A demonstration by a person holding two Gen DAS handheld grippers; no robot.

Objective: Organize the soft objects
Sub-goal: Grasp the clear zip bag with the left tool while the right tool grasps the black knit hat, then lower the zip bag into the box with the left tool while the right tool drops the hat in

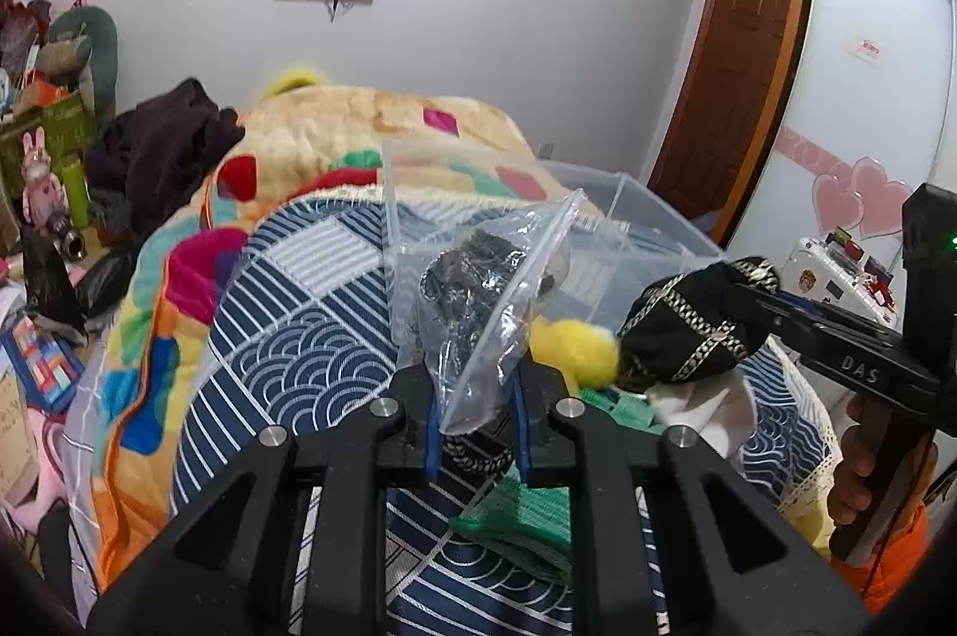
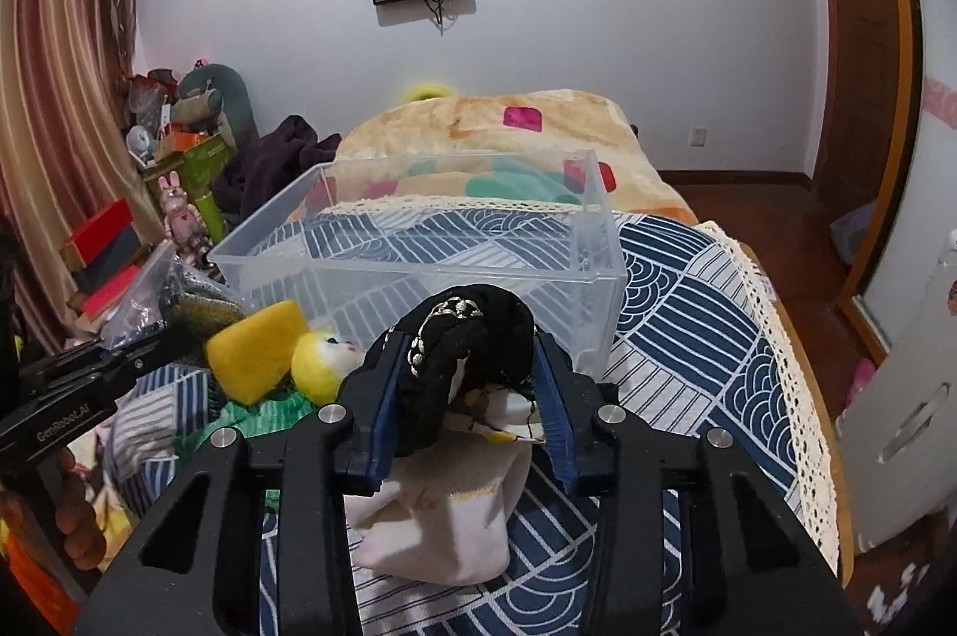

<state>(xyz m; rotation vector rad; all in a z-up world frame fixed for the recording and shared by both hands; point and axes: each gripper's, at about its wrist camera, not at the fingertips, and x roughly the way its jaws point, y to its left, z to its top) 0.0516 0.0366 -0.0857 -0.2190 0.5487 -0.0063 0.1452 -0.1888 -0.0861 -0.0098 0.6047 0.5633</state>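
Note:
My left gripper (image 1: pixel 477 399) is shut on a clear plastic bag (image 1: pixel 484 301) with a dark fabric item inside, held up in front of the clear plastic bin (image 1: pixel 634 223). My right gripper (image 2: pixel 463 396) is shut on a black cloth with silver trim (image 2: pixel 472 337), lifted above a white cloth pouch (image 2: pixel 442 516) on the bed. That black cloth also shows in the left wrist view (image 1: pixel 688 331). A yellow plush doll (image 2: pixel 275 355) lies on green cloth (image 1: pixel 526 516) between the grippers. The bin (image 2: pixel 418 271) stands just beyond the right gripper.
The bed carries a blue-and-white patterned cover (image 2: pixel 688 313) and a colourful blanket (image 2: pixel 496 127) behind the bin. Dark clothes (image 1: pixel 161 145) and cluttered boxes with toys (image 2: pixel 179 193) stand at the left. A white suitcase (image 1: pixel 837 277) and wooden door (image 1: pixel 730 85) are at the right.

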